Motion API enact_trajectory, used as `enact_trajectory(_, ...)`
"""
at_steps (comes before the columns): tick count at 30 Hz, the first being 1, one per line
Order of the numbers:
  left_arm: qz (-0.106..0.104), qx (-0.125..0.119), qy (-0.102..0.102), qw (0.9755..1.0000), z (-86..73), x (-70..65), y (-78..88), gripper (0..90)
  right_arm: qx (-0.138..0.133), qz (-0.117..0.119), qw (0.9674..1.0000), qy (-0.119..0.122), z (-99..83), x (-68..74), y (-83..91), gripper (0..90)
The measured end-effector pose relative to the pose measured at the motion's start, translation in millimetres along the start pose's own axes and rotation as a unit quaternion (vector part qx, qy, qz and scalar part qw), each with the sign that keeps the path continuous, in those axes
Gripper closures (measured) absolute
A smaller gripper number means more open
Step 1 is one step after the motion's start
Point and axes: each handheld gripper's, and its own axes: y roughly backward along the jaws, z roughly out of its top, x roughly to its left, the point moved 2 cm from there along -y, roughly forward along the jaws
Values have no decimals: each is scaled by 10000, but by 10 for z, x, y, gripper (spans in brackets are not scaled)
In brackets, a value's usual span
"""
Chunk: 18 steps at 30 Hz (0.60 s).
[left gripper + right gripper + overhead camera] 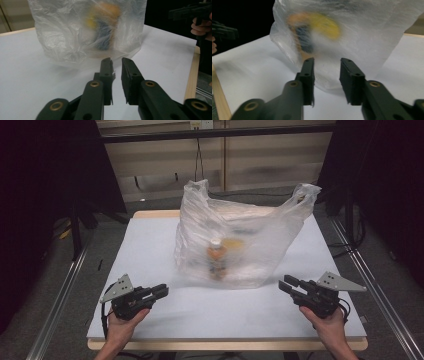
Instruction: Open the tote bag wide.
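Note:
A clear plastic bag (250, 227) stands upright in the middle of the white table top (145, 250), handles up. Inside it, blurred through the plastic, are an orange-capped bottle (217, 260) and something yellow-orange (324, 25). My left gripper (162, 291) rests low at the front left, pointing at the bag (65, 37). Its jaws (116, 60) stand a narrow gap apart with nothing between them. My right gripper (285, 284) sits at the front right, aimed at the bag (367, 37), with jaws (327, 60) open wider and nothing in them. Both tips stop short of the bag.
The table has a wooden rim (225, 345) along its front edge. Metal rails (60, 295) run beside it on the floor, and dark stands and cables stand behind. The other hand's gripper (190, 12) shows across the table.

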Motion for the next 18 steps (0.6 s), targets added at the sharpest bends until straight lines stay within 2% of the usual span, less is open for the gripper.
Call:
enact_trajectory(4, -30, 29, -65, 10000, 29, 19, -32, 900, 59, 159, 9998, -52, 73, -26, -21, 831)
enact_trajectory(5, -123, 3, -74, 9999, 60, 27, -55, 900, 64, 224, 9997, -69, 97, -27, -32, 854)
enact_trajectory(7, -108, 1, -70, 9999, 72, 22, -63, 900, 74, 238, 9997, -26, 120, -24, -45, 875)
enact_trajectory(8, -102, 22, -159, 9998, 114, 12, -80, 900, 66, 300, 9995, 23, 168, -12, -67, 900)
enact_trajectory(10, -153, -21, -116, 9998, 129, 1, -91, 900, 70, 295, 9995, 33, 216, 9, -96, 900)
enact_trajectory(11, -218, -16, -182, 9996, 178, -12, -108, 900, 80, 332, 9994, 41, 248, 23, -116, 900)
enact_trajectory(12, -276, -68, -164, 9995, 213, -30, -126, 900, 81, 379, 9992, 31, 268, 32, -130, 900)
enact_trajectory(14, -290, -75, -204, 9993, 248, -34, -134, 900, 107, 424, 9990, 56, 301, 51, -162, 900)
enact_trajectory(15, -409, -156, -228, 9988, 322, -37, -159, 900, 89, 454, 9989, 36, 361, 77, -214, 900)
enact_trajectory(17, -412, -188, -232, 9987, 360, -36, -174, 900, 90, 500, 9987, 62, 393, 85, -244, 900)
enact_trajectory(18, -422, -212, -251, 9986, 396, -36, -191, 900, 98, 565, 9983, 121, 466, 112, -300, 900)
